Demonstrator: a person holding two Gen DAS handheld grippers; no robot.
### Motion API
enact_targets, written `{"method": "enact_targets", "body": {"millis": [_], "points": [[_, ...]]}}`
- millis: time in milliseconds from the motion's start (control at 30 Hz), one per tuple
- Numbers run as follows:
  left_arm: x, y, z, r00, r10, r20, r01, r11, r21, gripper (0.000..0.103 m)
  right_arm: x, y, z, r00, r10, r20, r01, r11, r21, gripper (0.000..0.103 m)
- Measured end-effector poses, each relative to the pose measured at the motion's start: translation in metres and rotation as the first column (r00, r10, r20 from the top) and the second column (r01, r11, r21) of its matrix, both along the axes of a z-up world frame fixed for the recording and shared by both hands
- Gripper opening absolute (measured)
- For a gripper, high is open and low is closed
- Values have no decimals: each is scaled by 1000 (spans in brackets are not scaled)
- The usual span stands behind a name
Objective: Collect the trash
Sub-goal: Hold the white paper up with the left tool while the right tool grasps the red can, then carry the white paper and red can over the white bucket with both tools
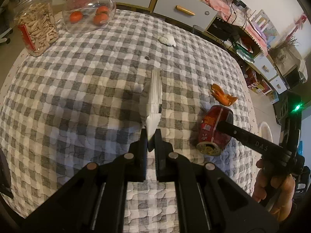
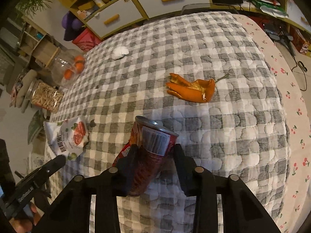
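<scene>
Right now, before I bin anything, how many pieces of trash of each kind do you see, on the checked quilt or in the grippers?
Crushed red metal drink can: 1
Curled orange fruit peel: 1
Crumpled white paper tissue: 1
White printed plastic snack packet: 1
Total: 4

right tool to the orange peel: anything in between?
Yes: the red can sits between the right tool's fingers, lying on the checkered cloth. Beyond the can, the cloth up to the orange peel is bare.
</scene>
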State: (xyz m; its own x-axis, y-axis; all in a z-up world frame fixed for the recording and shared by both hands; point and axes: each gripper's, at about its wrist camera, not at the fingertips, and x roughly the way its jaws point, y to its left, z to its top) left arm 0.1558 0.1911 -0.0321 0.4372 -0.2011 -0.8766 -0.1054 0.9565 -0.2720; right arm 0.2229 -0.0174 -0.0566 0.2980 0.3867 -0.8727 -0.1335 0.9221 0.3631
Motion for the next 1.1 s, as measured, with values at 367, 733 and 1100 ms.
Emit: {"method": "enact_targets", "body": {"millis": [367, 733, 1100], "points": [[4, -25, 7, 999, -45, 21, 45, 999, -2, 7, -23, -35, 35, 996, 8, 88, -5, 1000, -30, 34], [8, -60, 10, 994, -106, 32, 107, 994, -29, 7, -35, -100, 54, 990, -77, 122, 84, 995, -53, 34], [14, -108, 11, 984, -174, 39, 176, 983, -47, 7, -47, -175, 57, 976, -180, 125, 190, 979, -74, 34]]}}
